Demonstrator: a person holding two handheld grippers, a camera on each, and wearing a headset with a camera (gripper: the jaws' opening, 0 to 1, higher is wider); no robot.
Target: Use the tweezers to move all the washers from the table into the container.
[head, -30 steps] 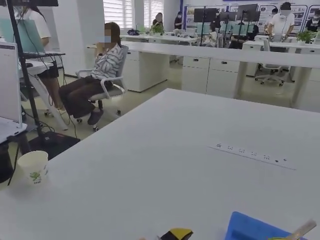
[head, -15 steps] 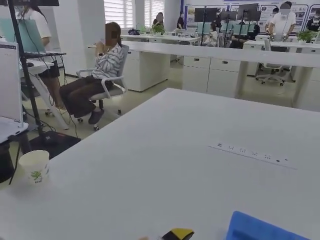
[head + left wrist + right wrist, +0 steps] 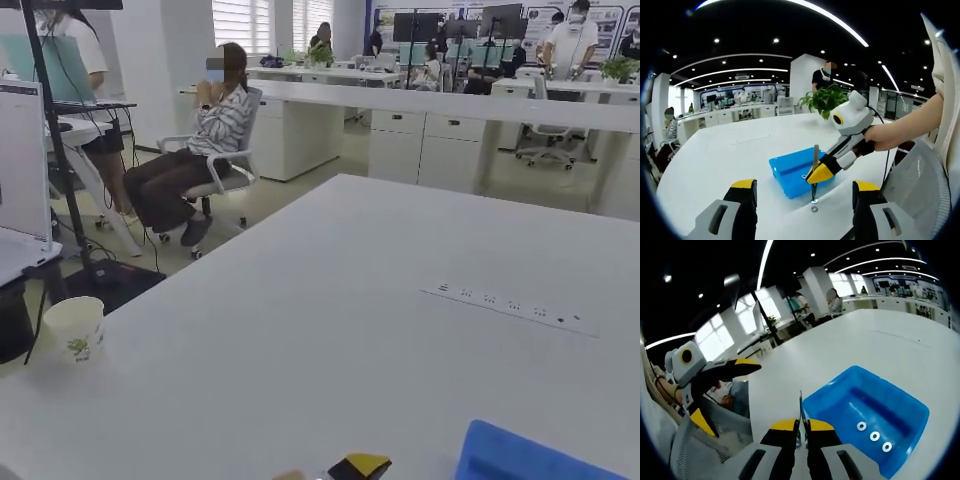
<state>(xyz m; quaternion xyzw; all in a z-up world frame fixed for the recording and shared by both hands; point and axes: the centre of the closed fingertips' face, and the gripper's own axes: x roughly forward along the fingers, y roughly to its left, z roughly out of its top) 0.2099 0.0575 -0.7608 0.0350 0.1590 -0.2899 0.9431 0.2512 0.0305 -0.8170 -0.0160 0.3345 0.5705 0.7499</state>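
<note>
1. The right gripper [image 3: 801, 434] has its yellow-tipped jaws pressed together on the slim metal tweezers [image 3: 800, 412]; in the left gripper view a hand [image 3: 883, 136] holds it, and the tweezers point down at the white tabletop [image 3: 730, 150].
2. The left gripper [image 3: 805, 212] holds nothing, its two jaws spread wide; in the right gripper view it hangs off the tabletop's edge, well apart from the work.
3. The blue rectangular plastic container [image 3: 867, 407] sits on the tabletop near its near edge; its corner shows at the bottom right of the head view.
4. Three small round metal washers [image 3: 874, 436] lie in a short row on the container's floor, near one wall.
5. One small metal washer [image 3: 814, 208] lies on the tabletop just beside the container's near corner, right below the tweezer tips; whether the tips touch it cannot be told.
6. A yellow-and-black gripper tip [image 3: 355, 467] pokes in at the bottom edge of the head view, left of the container; which gripper it is cannot be told.
7. A white paper cup with a green print [image 3: 75, 328] stands at the tabletop's left edge; a flush white socket strip [image 3: 510, 308] is set into the tabletop toward its right side.
8. A green potted plant [image 3: 825, 100] stands at the tabletop's far edge in the left gripper view; a seated person [image 3: 195, 150] is on a white office chair beyond the tabletop.
</note>
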